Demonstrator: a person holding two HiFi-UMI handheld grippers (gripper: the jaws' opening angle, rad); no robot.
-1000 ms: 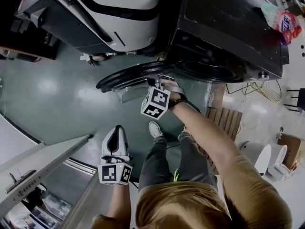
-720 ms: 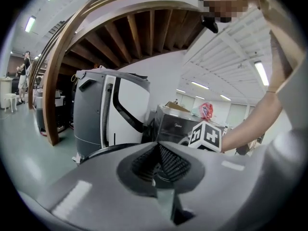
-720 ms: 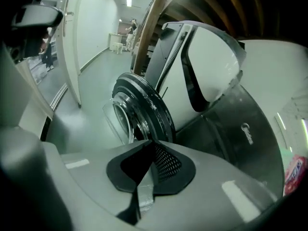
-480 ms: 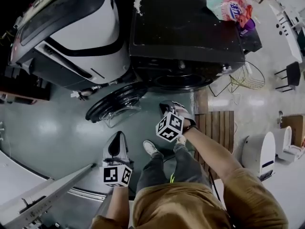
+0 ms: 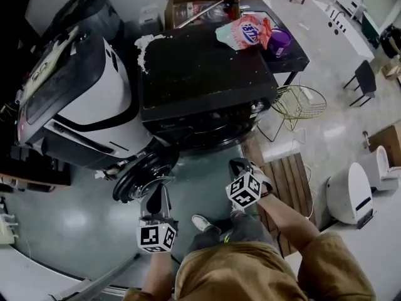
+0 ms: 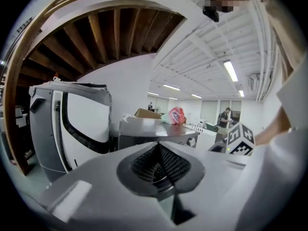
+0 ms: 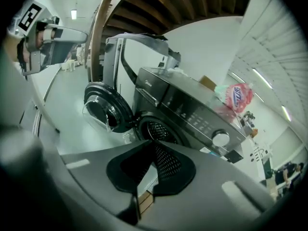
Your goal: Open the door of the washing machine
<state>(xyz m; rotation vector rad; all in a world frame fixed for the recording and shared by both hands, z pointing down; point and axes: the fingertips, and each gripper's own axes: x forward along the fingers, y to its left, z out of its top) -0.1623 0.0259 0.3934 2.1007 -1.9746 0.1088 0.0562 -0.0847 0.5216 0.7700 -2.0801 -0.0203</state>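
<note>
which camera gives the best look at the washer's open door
The right gripper view: the door faces the camera, swung wide left of the drum opening, its glass bowl visible. The head view shows the door from above, nearly edge-on. In the left gripper view no door can be made out.

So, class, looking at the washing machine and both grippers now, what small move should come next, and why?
Probably none toward the machine: lower both grippers and stop. The door already stands swung wide, the drum opening shows, and the left gripper and right gripper are empty and clear of it.
</note>
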